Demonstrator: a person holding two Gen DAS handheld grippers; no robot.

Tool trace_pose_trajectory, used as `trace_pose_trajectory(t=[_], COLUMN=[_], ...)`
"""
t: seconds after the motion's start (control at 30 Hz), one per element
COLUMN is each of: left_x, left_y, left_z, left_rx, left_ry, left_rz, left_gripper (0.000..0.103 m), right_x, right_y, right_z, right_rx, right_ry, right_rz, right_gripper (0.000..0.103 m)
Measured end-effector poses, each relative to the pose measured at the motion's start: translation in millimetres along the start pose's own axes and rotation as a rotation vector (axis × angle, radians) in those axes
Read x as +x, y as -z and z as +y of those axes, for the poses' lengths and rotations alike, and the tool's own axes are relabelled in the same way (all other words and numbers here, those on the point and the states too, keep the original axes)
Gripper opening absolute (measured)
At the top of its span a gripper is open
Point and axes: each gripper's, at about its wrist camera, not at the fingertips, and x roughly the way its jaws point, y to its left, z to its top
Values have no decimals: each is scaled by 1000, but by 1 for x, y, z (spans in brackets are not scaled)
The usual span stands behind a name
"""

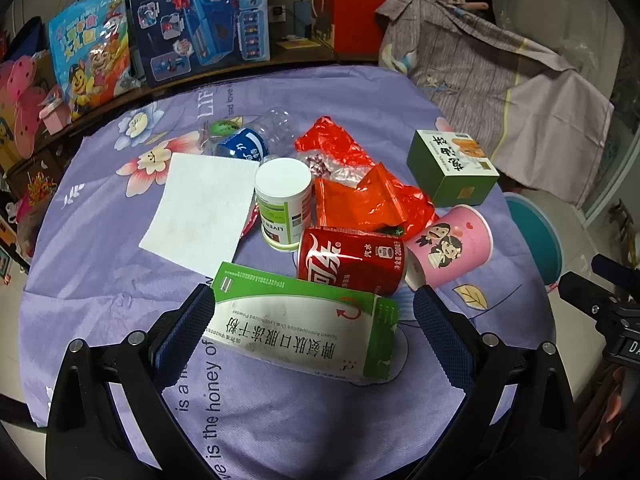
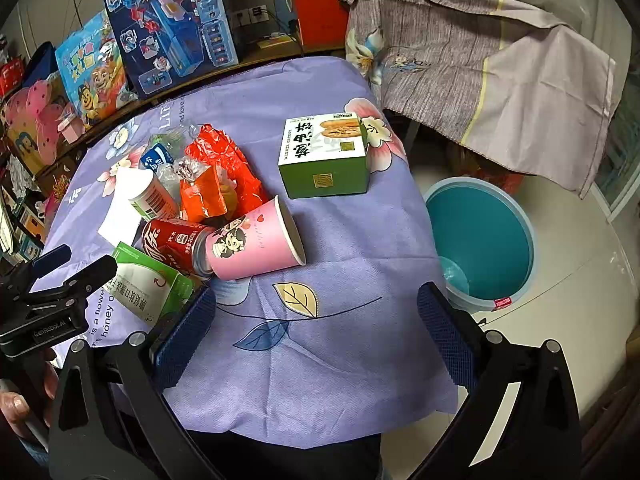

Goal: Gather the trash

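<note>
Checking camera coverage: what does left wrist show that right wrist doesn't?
Left wrist only: the left claw open around the green-and-white medicine box, and the whole white paper sheet.

Right wrist only: the teal bin interior, and the right claw open over bare cloth.

Both: red can, pink cup, green snack box.

Cluttered home room: floral bedsheet (image 2: 340, 220) covers tabletop, boxed children's toys (image 1: 200, 16) line shelf behind, draped cloth (image 2: 500, 80) beside, teal bin (image 2: 480, 240) on tiled floor.
</note>
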Motion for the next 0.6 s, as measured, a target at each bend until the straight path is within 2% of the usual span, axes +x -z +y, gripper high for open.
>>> trace_pose_trajectory(t=[0.6], left_x=[9], left_y=[7], left_z=[-3], left_rx=[4], left_ry=[-6], left_rz=[18], left_gripper=[99], right_x=[6], right_y=[3], right_z=[-1], right_rx=[16], right_ry=[-3], right_rz=[9], right_gripper=[97])
